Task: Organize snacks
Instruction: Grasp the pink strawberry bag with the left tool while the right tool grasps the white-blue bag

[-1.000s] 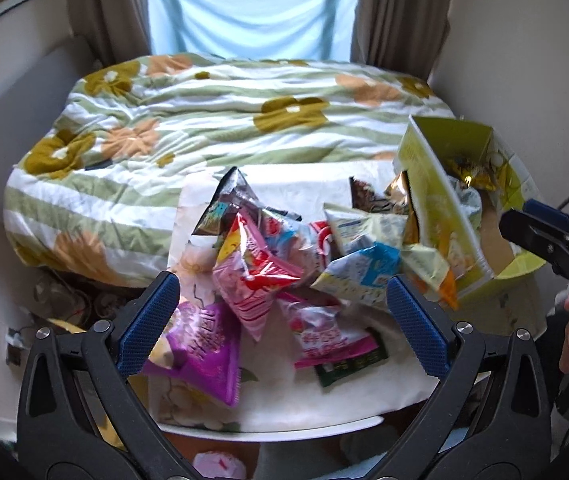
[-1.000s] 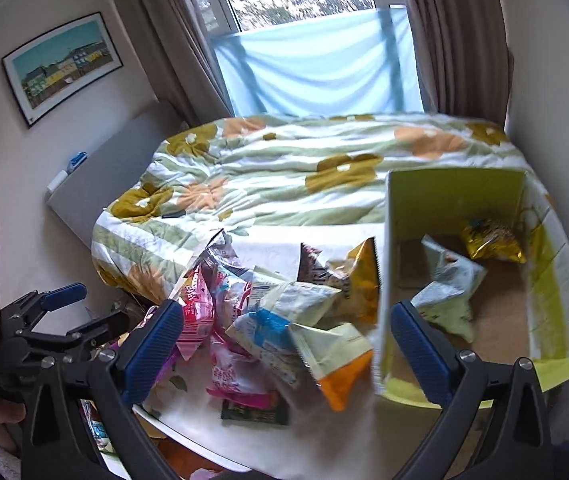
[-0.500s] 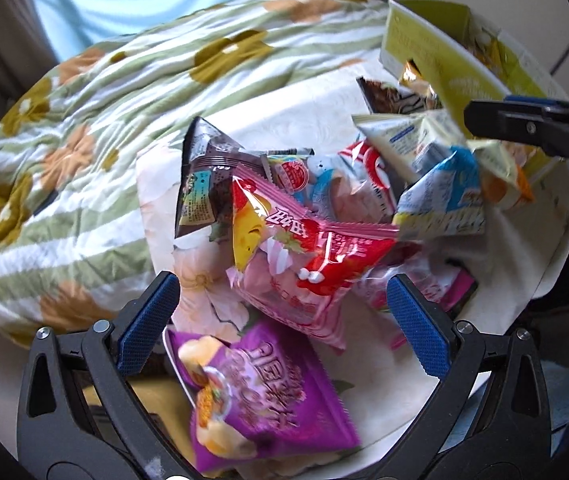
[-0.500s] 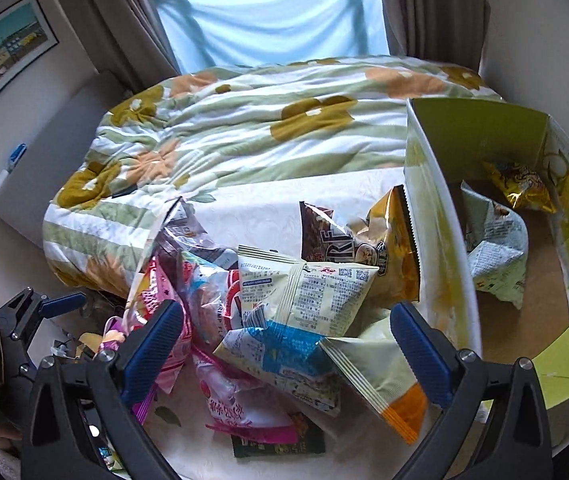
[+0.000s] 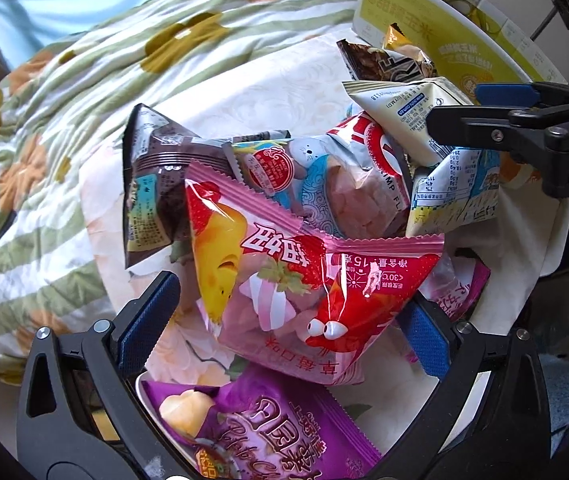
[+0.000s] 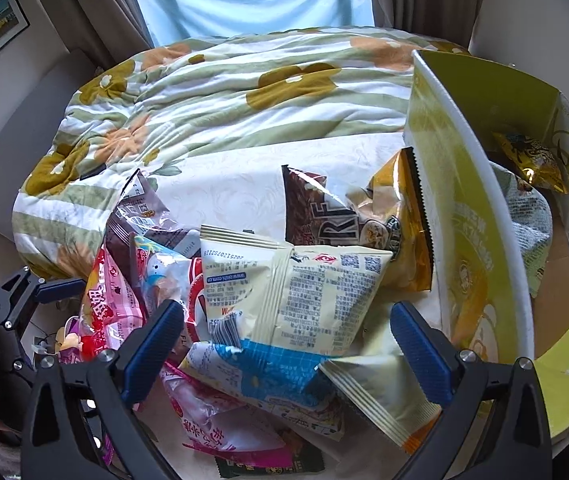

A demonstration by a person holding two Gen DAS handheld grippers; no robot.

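A pile of snack bags lies on a small white table [image 5: 268, 80]. My left gripper [image 5: 288, 320] is open, its jaws on either side of a pink and red strawberry bag [image 5: 304, 280], with a purple chip bag [image 5: 268, 432] just below. My right gripper [image 6: 284, 340] is open over a cream bag [image 6: 304, 292] and a blue and white bag [image 6: 268, 376]; it also shows in the left wrist view [image 5: 496, 124]. A yellow-green cardboard box [image 6: 456, 200] stands at the right with a gold bag [image 6: 532, 160] and a pale bag [image 6: 532, 232] inside.
A bed with a flowered green-striped quilt [image 6: 224, 100] lies right behind the table. A brown and gold bag [image 6: 364, 216] leans against the box wall. A dark brown bag [image 5: 152, 188] is at the pile's left. Curtains and a window are at the back.
Both grippers have moved down and closer to the snack pile. The left now straddles the strawberry bag, the right hangs over the cream bag. Both stayed open.
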